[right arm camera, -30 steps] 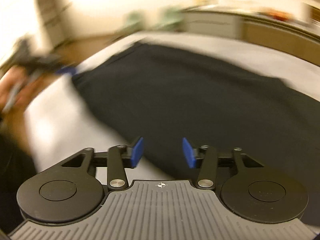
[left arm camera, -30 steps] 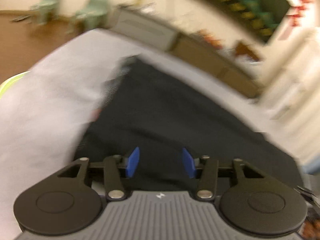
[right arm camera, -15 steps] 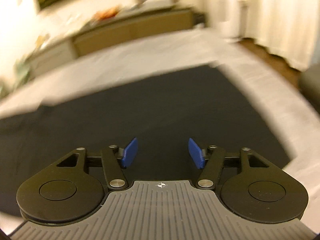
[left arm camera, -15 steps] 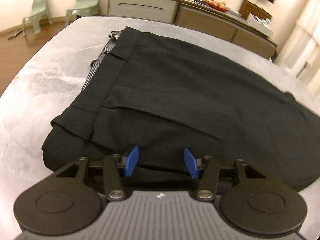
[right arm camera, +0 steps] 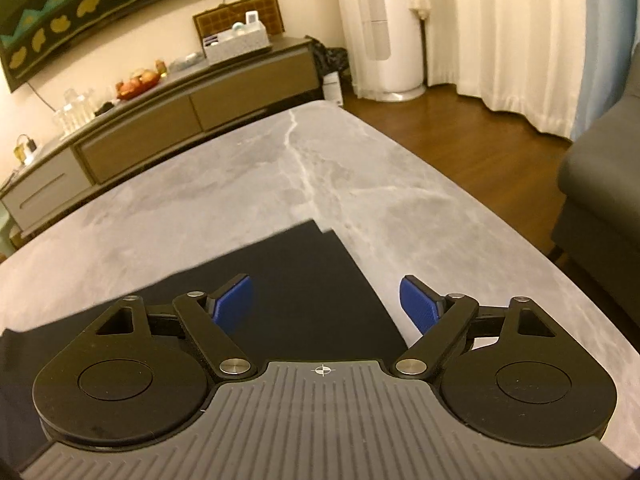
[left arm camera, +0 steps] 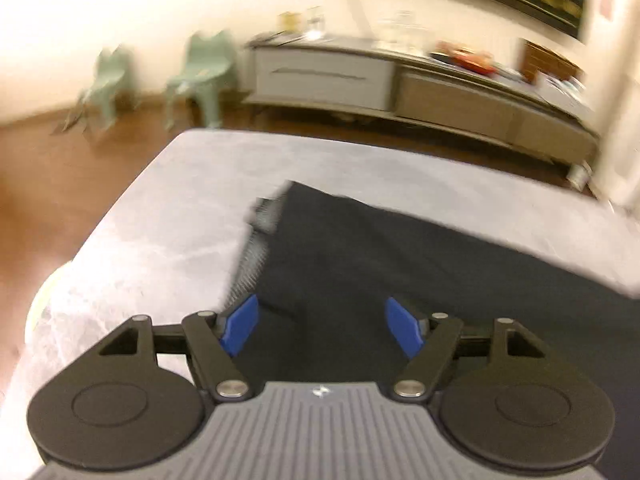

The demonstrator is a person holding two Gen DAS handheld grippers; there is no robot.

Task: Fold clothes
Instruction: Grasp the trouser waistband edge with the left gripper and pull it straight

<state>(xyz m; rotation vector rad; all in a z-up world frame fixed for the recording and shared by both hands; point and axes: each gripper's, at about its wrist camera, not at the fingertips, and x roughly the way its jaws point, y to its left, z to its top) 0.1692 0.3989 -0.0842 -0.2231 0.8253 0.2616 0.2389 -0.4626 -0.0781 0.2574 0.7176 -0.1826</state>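
Observation:
A pair of black trousers [left arm camera: 400, 260] lies flat on a grey marble table [left arm camera: 168, 216]. In the left wrist view its waistband end with striped lining [left arm camera: 256, 248] shows at the left. My left gripper [left arm camera: 322, 326] is open and empty, low over the waistband end. In the right wrist view the trousers' leg end [right arm camera: 296, 276] lies on the table [right arm camera: 360, 184] with its corner pointing away. My right gripper [right arm camera: 326, 304] is open and empty, just above that leg end near its right edge.
A long low sideboard [right arm camera: 180, 108] with bottles and fruit stands beyond the table. Two green child chairs [left arm camera: 200, 76] stand on the wood floor at the left. A grey sofa [right arm camera: 600, 184] and white curtains [right arm camera: 520, 32] are at the right. The table edge is close on the left [left arm camera: 60, 280].
Both grippers opened wider. The left view dropped lower toward the waistband end. The right gripper swung to the trousers' leg end and came down close over it.

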